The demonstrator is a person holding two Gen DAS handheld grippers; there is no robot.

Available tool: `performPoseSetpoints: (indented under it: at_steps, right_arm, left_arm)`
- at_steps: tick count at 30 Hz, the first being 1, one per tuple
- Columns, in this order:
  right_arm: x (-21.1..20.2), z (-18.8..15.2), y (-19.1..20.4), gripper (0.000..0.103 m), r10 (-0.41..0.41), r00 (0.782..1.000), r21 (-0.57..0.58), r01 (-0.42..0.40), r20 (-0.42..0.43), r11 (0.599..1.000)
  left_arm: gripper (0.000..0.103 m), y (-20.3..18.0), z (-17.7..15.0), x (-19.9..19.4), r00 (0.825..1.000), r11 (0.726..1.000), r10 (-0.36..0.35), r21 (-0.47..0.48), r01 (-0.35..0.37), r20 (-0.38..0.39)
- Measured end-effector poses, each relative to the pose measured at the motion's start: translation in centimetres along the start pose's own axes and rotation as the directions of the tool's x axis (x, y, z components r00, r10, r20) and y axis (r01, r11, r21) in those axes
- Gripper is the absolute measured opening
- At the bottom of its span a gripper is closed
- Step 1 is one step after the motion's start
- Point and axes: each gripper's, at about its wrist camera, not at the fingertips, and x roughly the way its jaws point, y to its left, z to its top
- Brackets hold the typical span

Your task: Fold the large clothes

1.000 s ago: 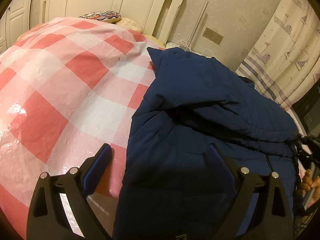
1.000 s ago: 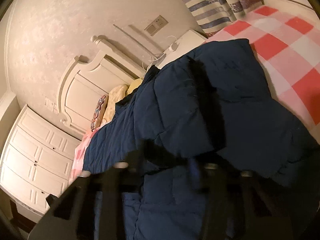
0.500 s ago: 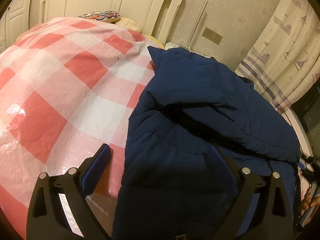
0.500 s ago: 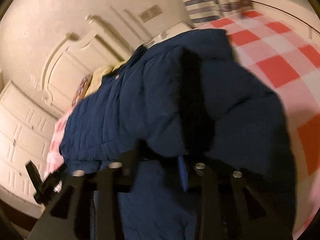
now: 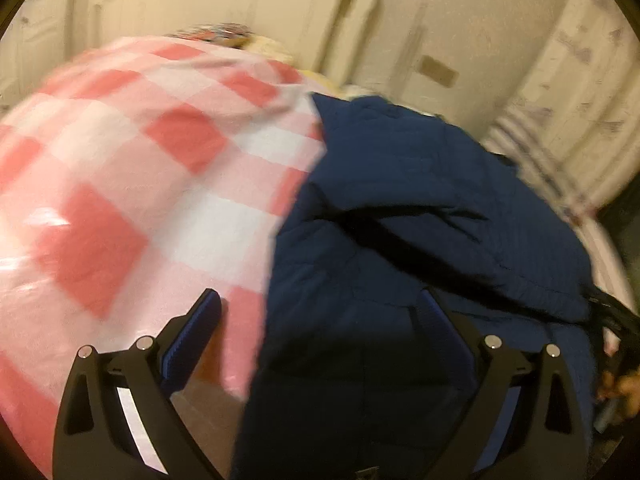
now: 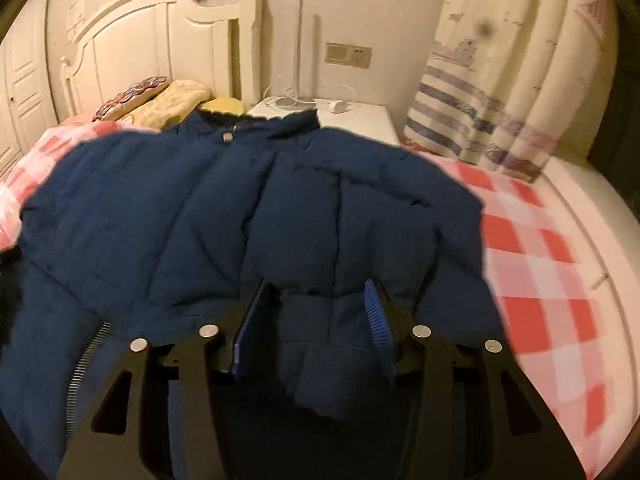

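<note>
one navy padded jacket (image 6: pixel 248 216) lies on the bed, spread over a pink-and-white checked cover (image 5: pixel 132 184). collar end far, toward the headboard (image 6: pixel 160 40); hem end near the camera. in the right wrist view it sits centre-left on the bed, with bare cover to its right.

step in hand (judgement): an early lengthwise fold, one side or sleeve being laid over the body. a dark crease runs across the jacket in the left wrist view.

right gripper (image 6: pixel 316 320): jaws part-spread, a puffed bunch of jacket fabric between the blue pads. pads look close to the fabric on both sides; cannot tell if they pinch it or have let go.

left gripper (image 5: pixel 324 332): jaws spread wide, nothing clamped. left finger over the cover, right finger over the jacket; the jacket's left edge runs between them.

next move (judgement): needs a firm hold on an edge or the hem, then a carry across. thick padding will likely spring back, so the fold wants pressing flat.

count: jackets 1, grippers 2, pillows at the far headboard (image 6: pixel 160 100) look like 3, bedside cabinet (image 6: pixel 352 120) 1, striped curtain (image 6: pixel 500 100) 1.
</note>
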Motion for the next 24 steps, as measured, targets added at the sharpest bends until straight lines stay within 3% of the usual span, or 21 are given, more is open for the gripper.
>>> performPoseSetpoints:
  at_steps: [5,8,11,13,15,18,20,22,24]
  right_arm:
    - [0.3,-0.2,-0.4,0.045,0.023,1.0,0.015,-0.023,0.0,1.0]
    - [0.3,-0.2,0.2,0.045,0.015,1.0,0.008,-0.015,-0.002,1.0]
    - [0.2,-0.3,0.4,0.045,0.009,1.0,0.005,-0.009,0.0,1.0]
    - [0.2,-0.1,0.2,0.045,0.011,1.0,0.008,-0.011,0.001,1.0]
    - [0.2,-0.1,0.2,0.046,0.014,1.0,0.011,-0.014,0.002,1.0]
    - [0.1,-0.1,0.3,0.046,0.013,1.0,0.009,-0.013,0.003,1.0]
    - [0.2,-0.2,0.2,0.047,0.013,1.0,0.008,-0.013,0.002,1.0]
    - [0.2,-0.2,0.2,0.047,0.015,1.0,0.01,-0.015,0.002,1.0]
    - [0.2,-0.2,0.2,0.047,0.014,1.0,0.01,-0.014,0.003,1.0]
  left_arm:
    - [0.096,-4.6,3.0,-3.2,0.991,0.994,-0.089,0.068,0.082,0.104]
    - [0.1,-10.0,4.8,-2.7,0.984,0.974,-0.125,0.204,0.099,0.123]
    - [0.1,-14.5,4.6,1.2,0.995,0.946,-0.045,0.325,0.015,0.087]
    - [0.101,-16.6,2.7,5.5,1.0,0.915,0.012,0.403,-0.009,-0.005]
    - [0.101,-17.7,1.4,6.9,0.997,0.886,0.072,0.457,-0.075,0.023]
    - [0.101,-17.6,2.5,5.9,0.999,0.904,0.05,0.426,-0.043,-0.007]
    - [0.101,-17.5,4.1,4.9,1.0,0.916,-0.004,0.401,-0.004,0.018]
    - [0.101,-17.8,6.4,4.5,0.998,0.924,0.004,0.382,-0.031,0.07]
    - [0.101,-17.6,8.5,5.4,0.998,0.944,-0.023,0.33,0.002,0.061]
